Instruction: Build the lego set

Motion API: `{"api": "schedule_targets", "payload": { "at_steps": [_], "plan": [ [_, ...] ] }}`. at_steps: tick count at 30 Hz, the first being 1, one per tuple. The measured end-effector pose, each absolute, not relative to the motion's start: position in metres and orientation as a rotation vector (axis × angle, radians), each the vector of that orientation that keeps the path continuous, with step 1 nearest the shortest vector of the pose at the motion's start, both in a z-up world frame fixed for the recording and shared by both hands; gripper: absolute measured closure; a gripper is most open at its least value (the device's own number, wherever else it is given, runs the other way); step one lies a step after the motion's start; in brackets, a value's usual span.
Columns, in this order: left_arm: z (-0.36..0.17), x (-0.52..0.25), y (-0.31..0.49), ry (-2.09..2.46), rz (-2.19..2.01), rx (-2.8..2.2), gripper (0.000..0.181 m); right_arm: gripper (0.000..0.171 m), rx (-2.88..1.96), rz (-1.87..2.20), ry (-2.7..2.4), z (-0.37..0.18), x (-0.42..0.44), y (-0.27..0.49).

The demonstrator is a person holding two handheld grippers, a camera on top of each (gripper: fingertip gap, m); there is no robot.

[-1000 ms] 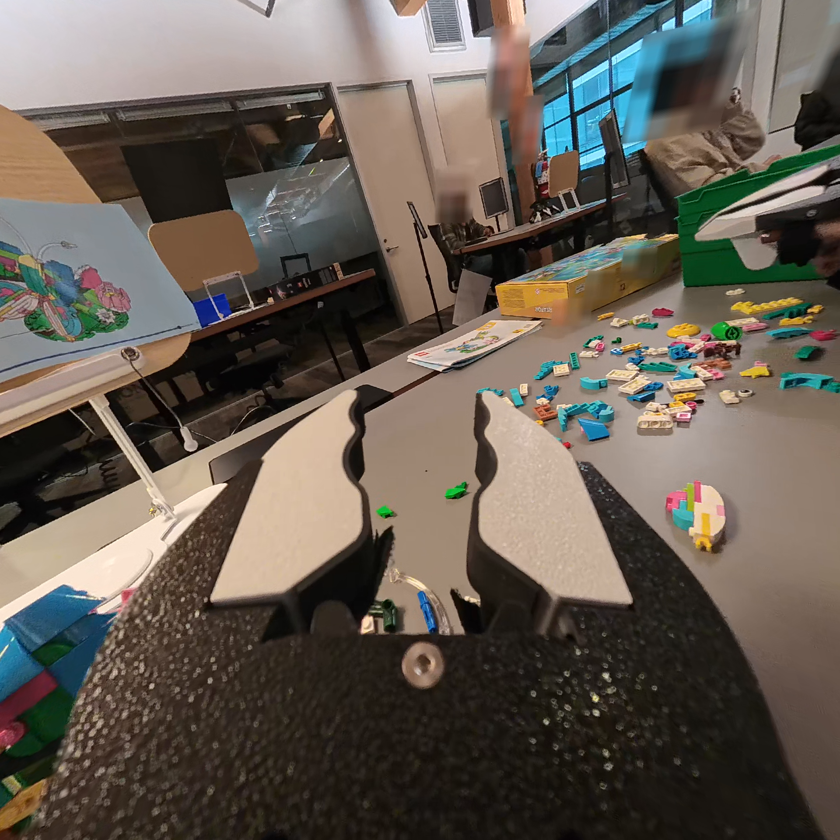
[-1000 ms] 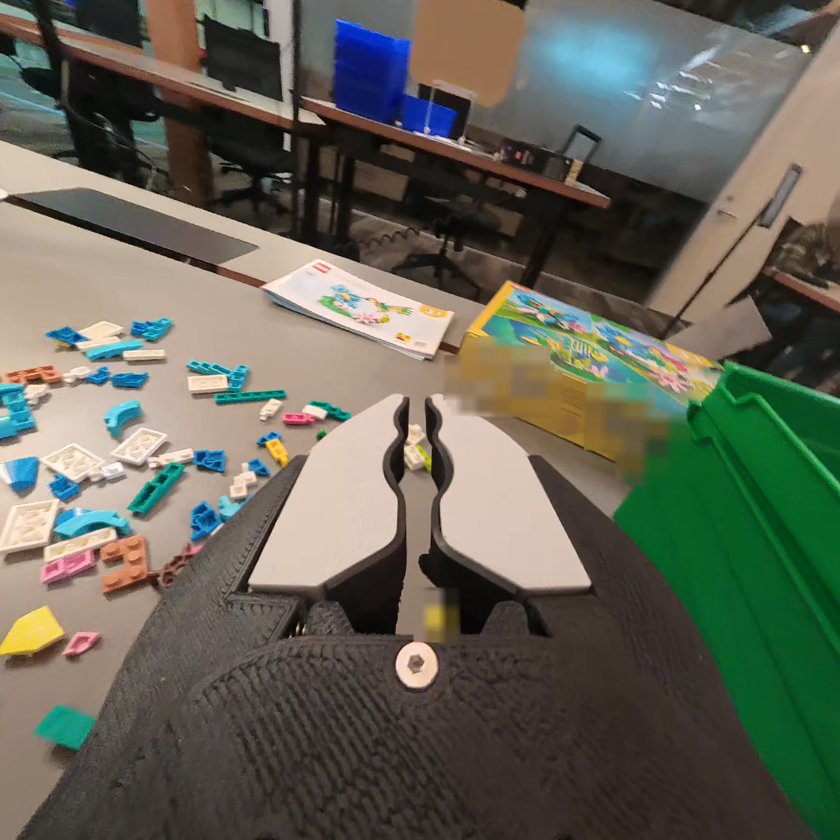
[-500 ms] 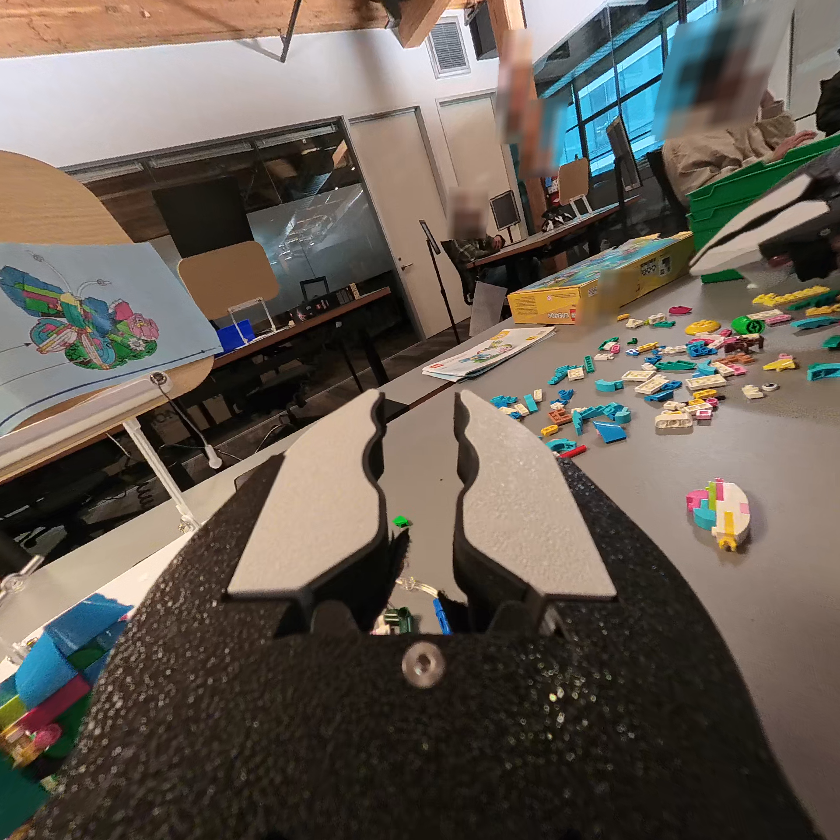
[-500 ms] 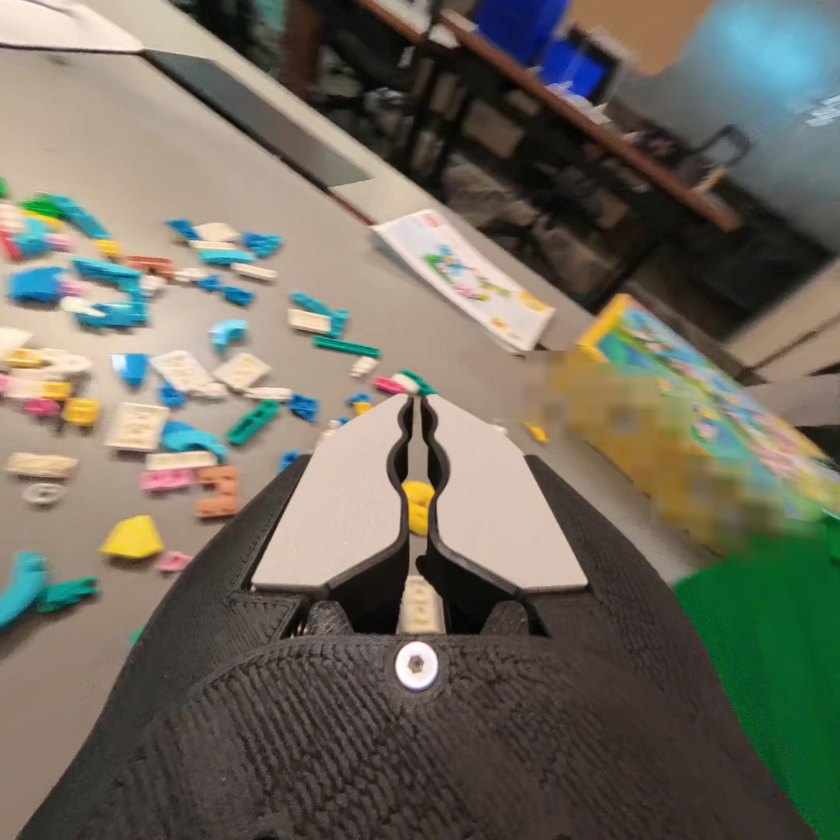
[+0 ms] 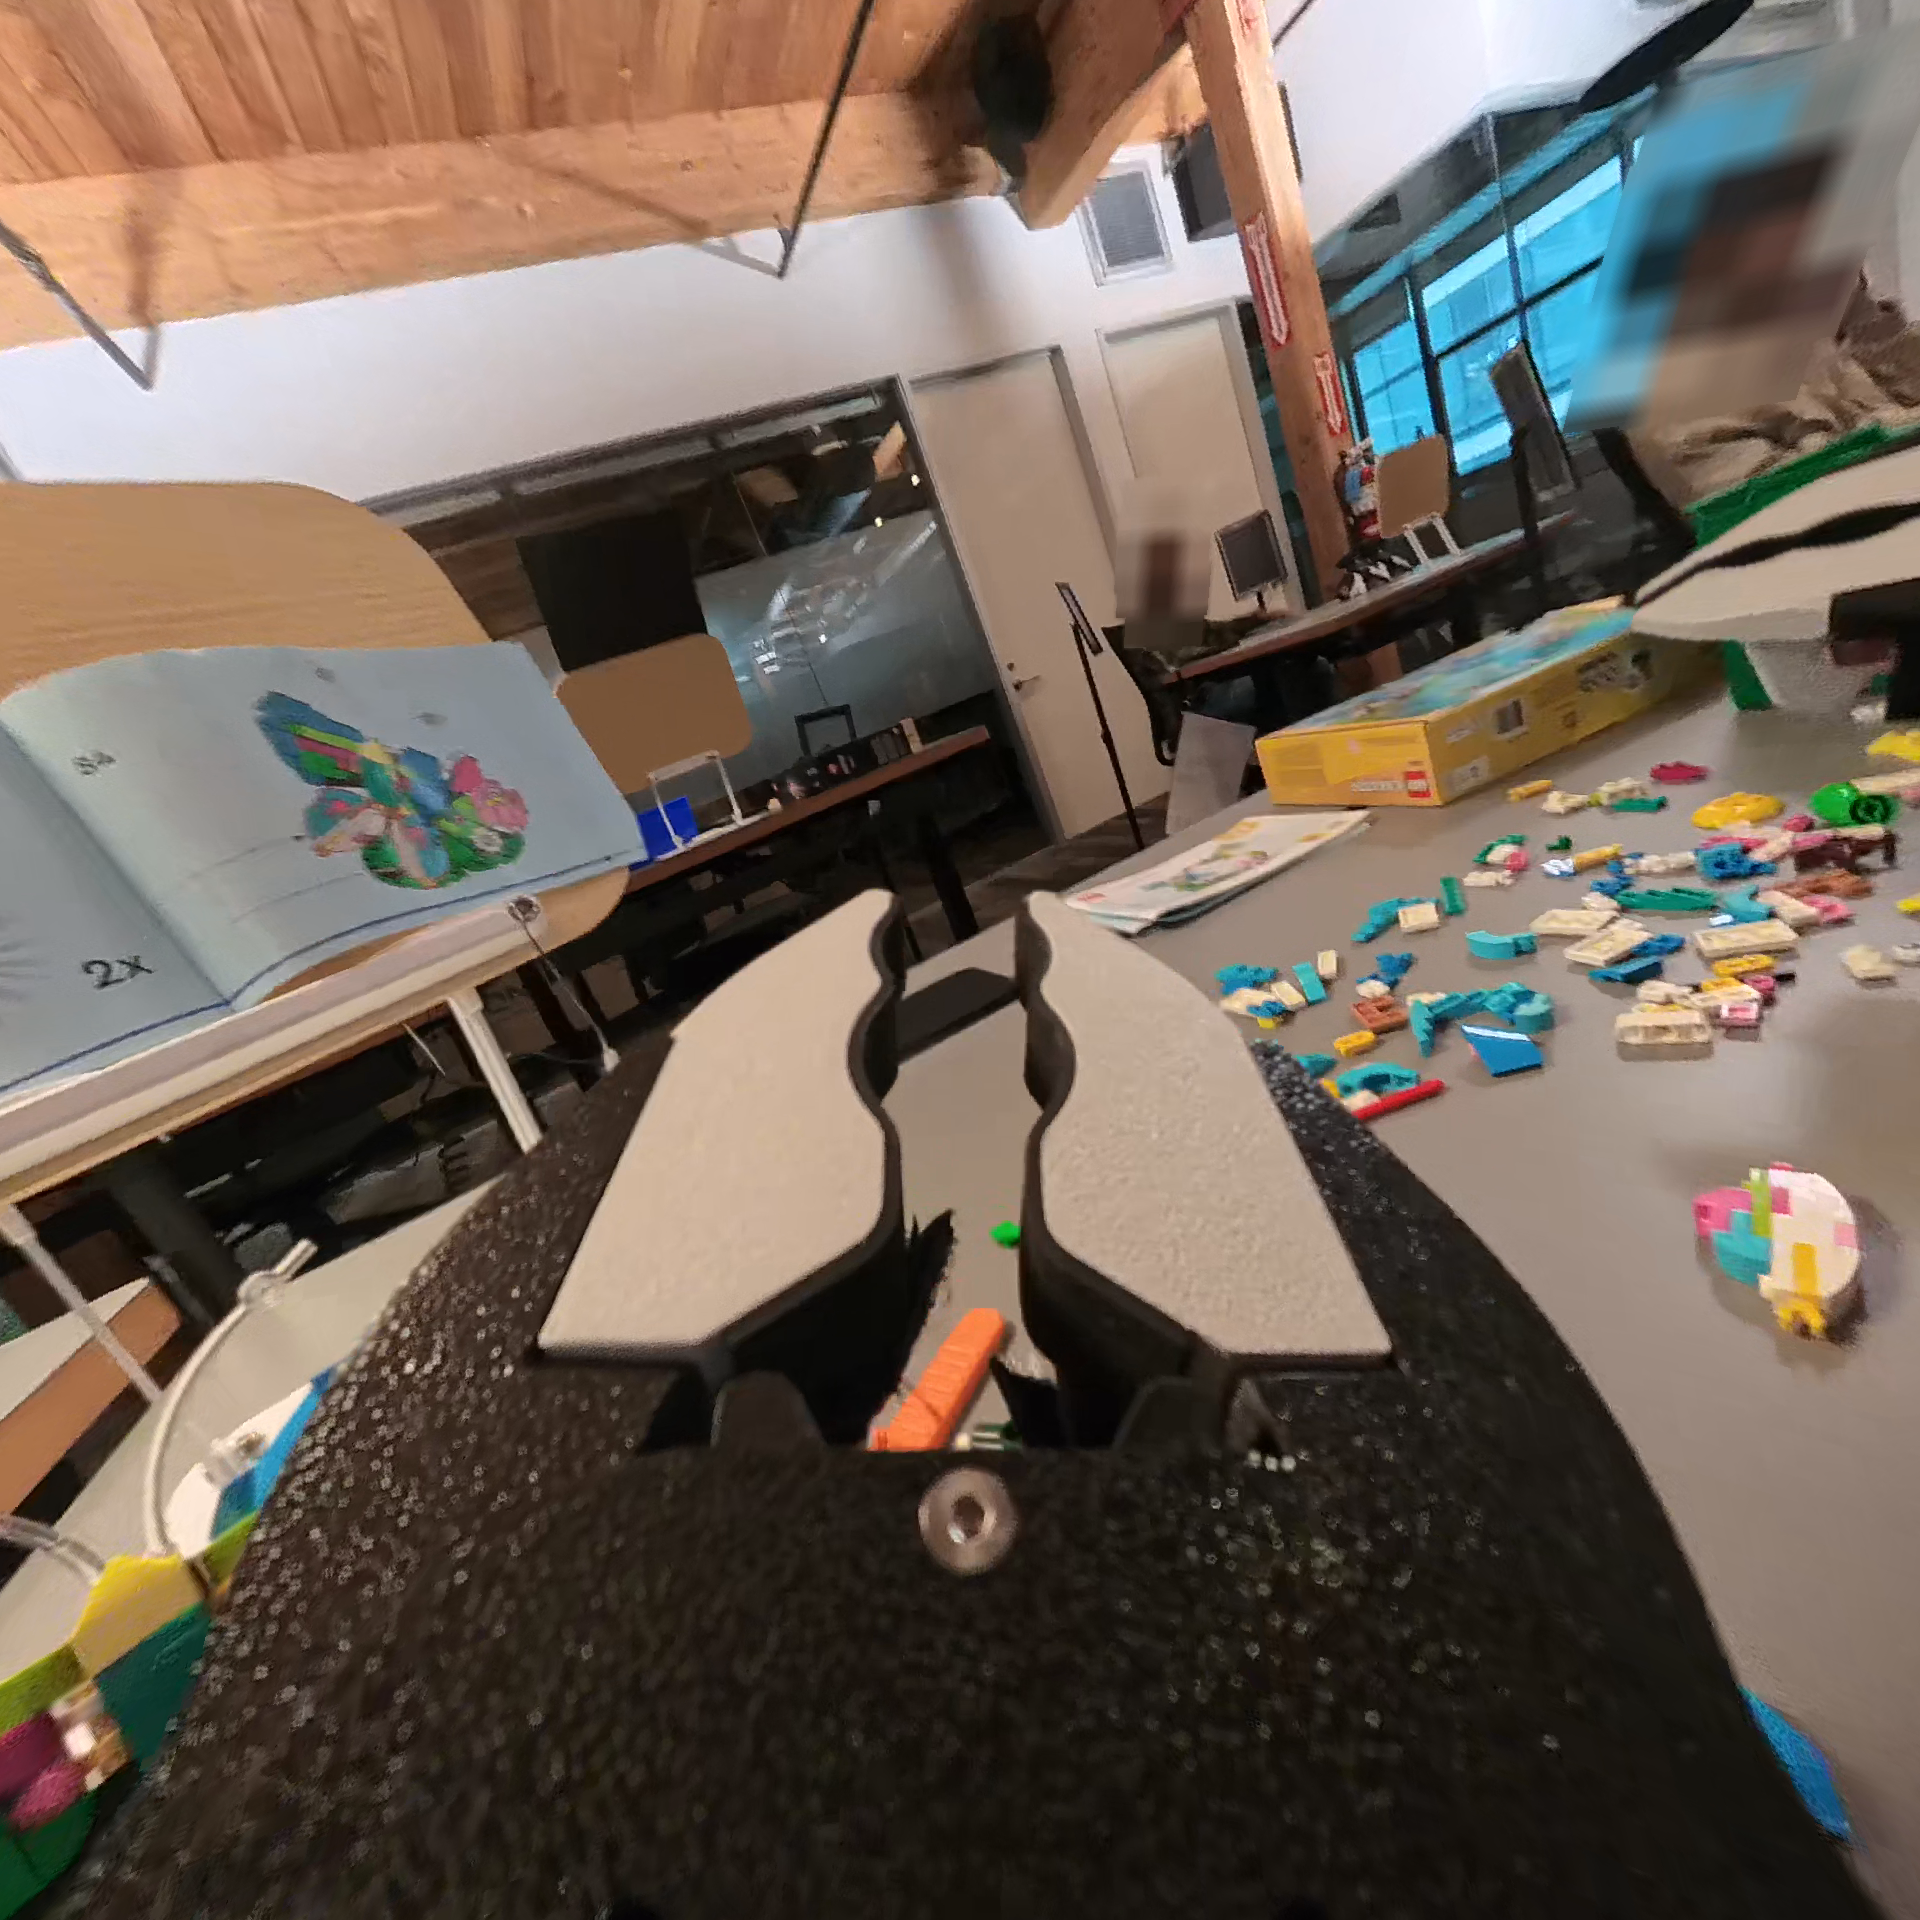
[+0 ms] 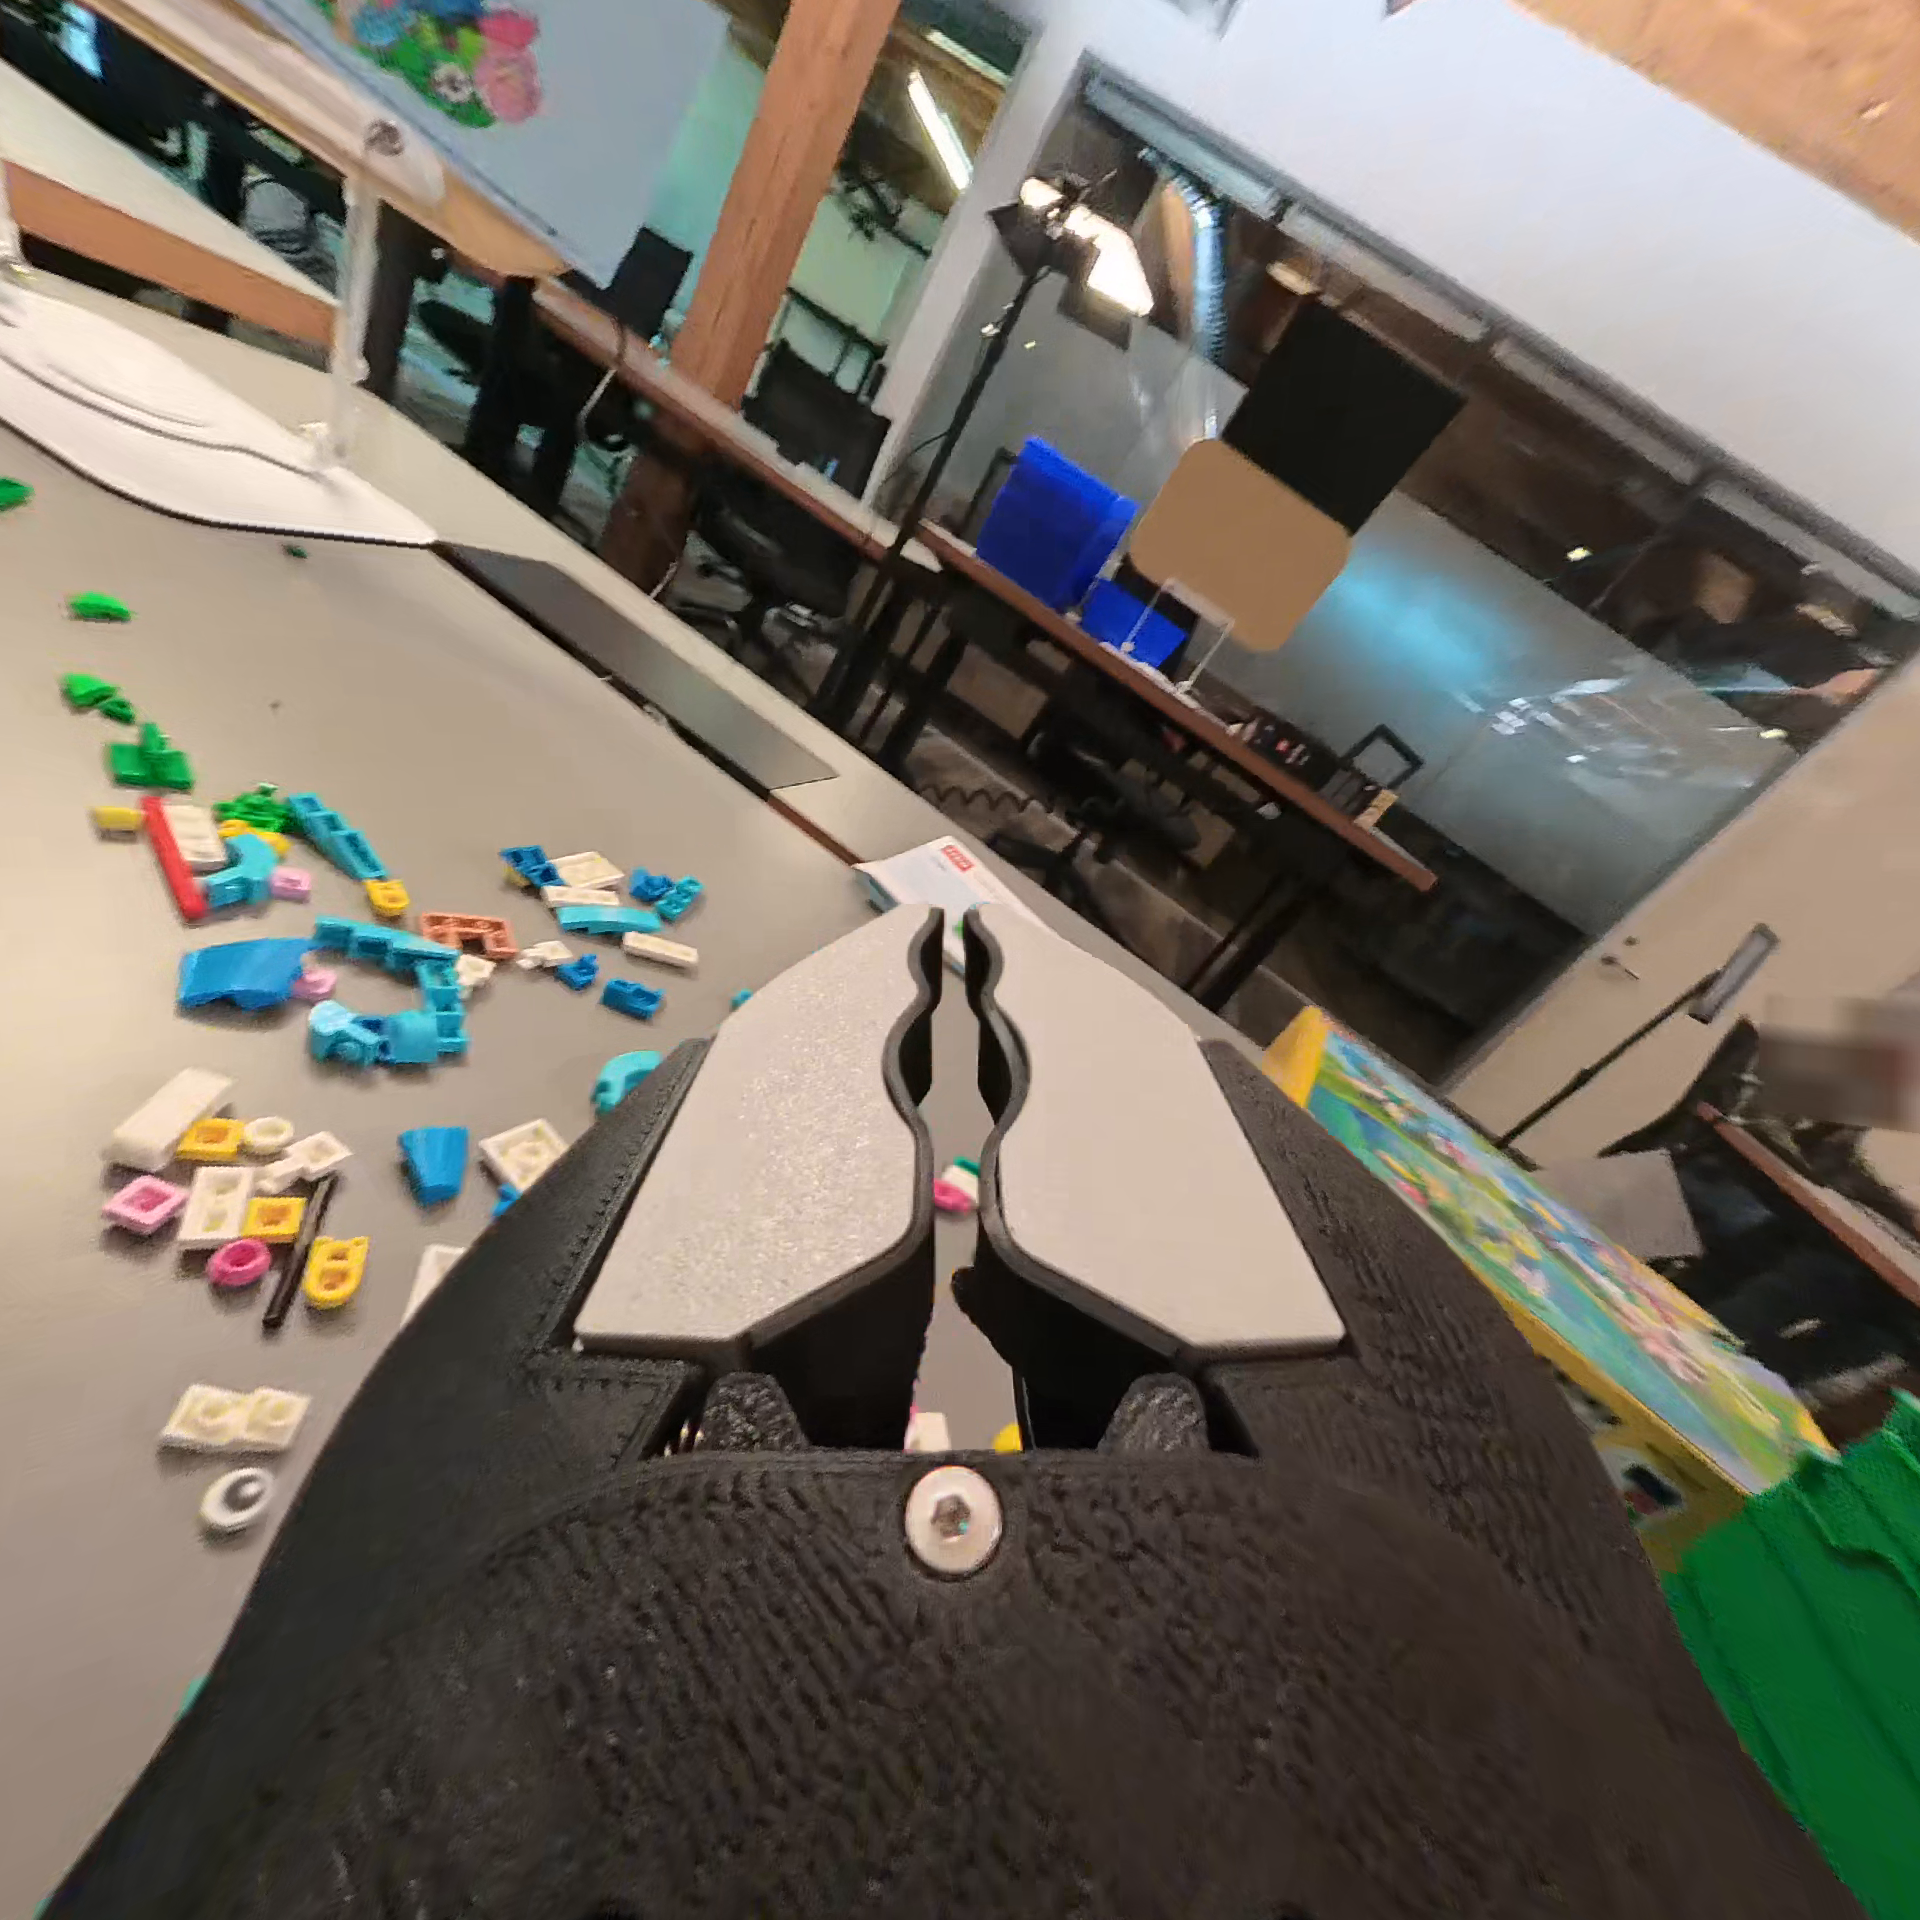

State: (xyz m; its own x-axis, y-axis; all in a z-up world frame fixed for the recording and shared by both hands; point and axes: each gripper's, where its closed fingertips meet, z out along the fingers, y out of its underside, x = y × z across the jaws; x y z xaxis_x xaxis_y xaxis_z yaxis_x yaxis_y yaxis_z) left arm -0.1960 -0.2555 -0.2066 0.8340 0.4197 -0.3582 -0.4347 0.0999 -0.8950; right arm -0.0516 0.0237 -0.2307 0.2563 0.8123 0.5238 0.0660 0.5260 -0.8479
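My left gripper (image 5: 958, 914) is open with a narrow gap and nothing between its fingers; it is tilted up over the grey table (image 5: 1538, 1382). An orange piece (image 5: 940, 1371) shows below, through the gap. A small pink, white and teal assembly (image 5: 1782, 1247) lies to its right. A colourful partial build (image 5: 94, 1704) sits at the lower left. Loose Lego pieces (image 5: 1558, 935) are scattered further right, also seen in the right wrist view (image 6: 364, 987). My right gripper (image 6: 954, 920) is nearly closed and empty, raised above the pieces; it also shows in the left wrist view (image 5: 1766, 582).
An open instruction booklet (image 5: 312, 810) stands on a holder at the left. A second booklet (image 5: 1216, 868) and the yellow set box (image 5: 1455, 727) lie at the table's far edge. A green bin (image 6: 1818, 1662) stands right of the box (image 6: 1507, 1195). There is about 30 centimetres between the tips of the two grippers. From the left gripper's tips to the colourful partial build (image 5: 94, 1704) is close to 20 centimetres.
My left gripper's fingers have narrowed from a wide gap and it has tilted upward. My right gripper has stayed nearly shut, swung left over the pieces and tilted up.
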Motion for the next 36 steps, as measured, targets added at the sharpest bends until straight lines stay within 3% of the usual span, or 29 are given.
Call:
{"api": "schedule_targets", "payload": {
  "at_steps": [11, 31, 36],
  "plan": [
    [-0.203, -0.2, -0.258, 0.026, 0.65, -1.304, 0.165, 0.169, -0.73, 0.337, -1.286, -0.244, -0.06, 0.016],
    [-0.209, -0.181, -0.249, 0.158, 0.691, -1.316, 0.167, 0.171, -0.844, 0.423, -1.247, -0.245, -0.058, 0.03],
    [-0.211, -0.185, -0.249, 0.147, 0.695, -1.328, 0.167, 0.17, -0.907, 0.548, -1.442, -0.263, -0.071, 0.009]
  ]
}}
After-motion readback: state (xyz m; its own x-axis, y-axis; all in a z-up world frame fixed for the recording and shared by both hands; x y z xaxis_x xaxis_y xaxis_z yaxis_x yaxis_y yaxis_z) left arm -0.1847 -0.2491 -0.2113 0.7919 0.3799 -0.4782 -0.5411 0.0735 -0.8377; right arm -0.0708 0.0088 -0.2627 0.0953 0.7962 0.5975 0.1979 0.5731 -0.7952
